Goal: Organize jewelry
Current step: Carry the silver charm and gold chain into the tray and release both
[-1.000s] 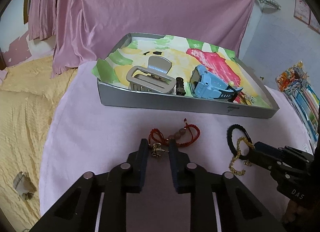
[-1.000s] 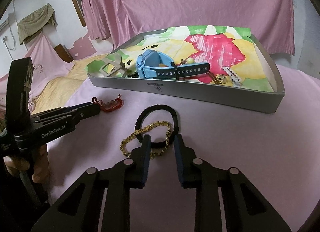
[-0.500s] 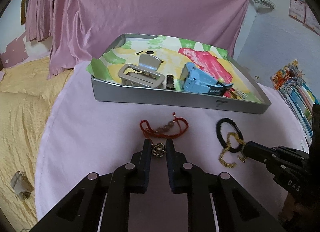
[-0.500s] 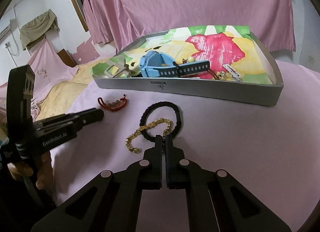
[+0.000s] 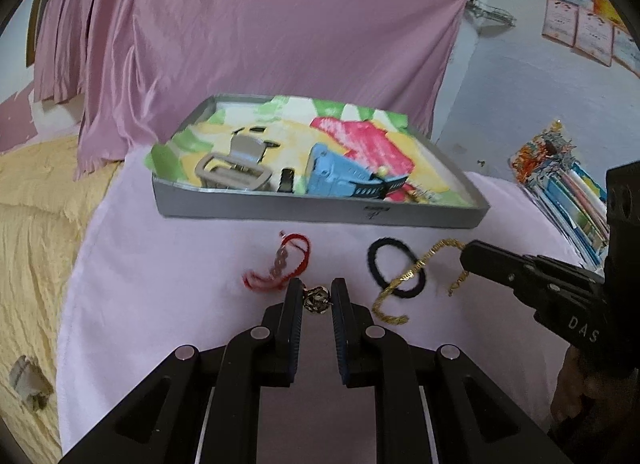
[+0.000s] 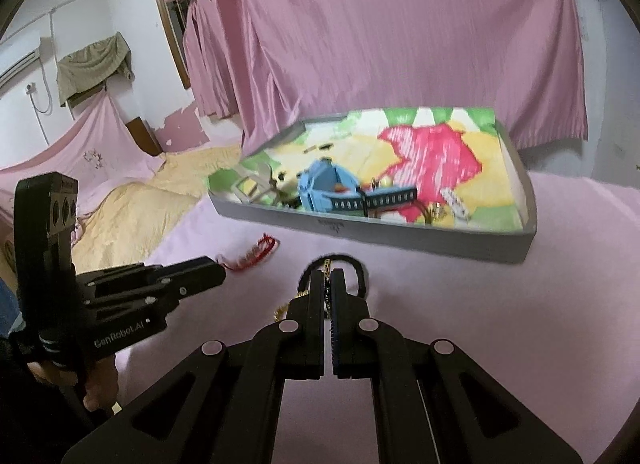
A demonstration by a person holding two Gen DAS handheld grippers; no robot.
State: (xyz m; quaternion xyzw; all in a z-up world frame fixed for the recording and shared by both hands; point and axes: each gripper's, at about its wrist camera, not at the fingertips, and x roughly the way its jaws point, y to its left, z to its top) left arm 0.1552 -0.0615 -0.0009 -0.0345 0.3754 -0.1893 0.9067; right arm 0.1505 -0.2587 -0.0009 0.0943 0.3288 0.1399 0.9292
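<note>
The left gripper is clamped on a small gold bead that fills the gap between its fingertips; the red cord bracelet trails from it toward 11 o'clock, partly blurred, over the pink tablecloth. The right gripper is pinched nearly shut on the gold chain, a link showing in the thin slit between its fingers. In the left wrist view that chain runs from the right gripper's tip at 3 o'clock down across the black hair tie, its loose end curling on the cloth at about 5 o'clock of the tie. The hair tie lies flat, just right of the red cord and apart from it. The grey tray stands beyond both at 12 o'clock, its near wall a low straight edge with a bare strip of cloth between it and the jewelry. Inside, on a bright printed liner, sit a grey hair claw at the left, a blue watch in the middle and small gold pieces toward the right. The cloth's left edge drops to a yellow bedspread at 9 o'clock; open cloth spreads to the right of the tray in the right wrist view.
</note>
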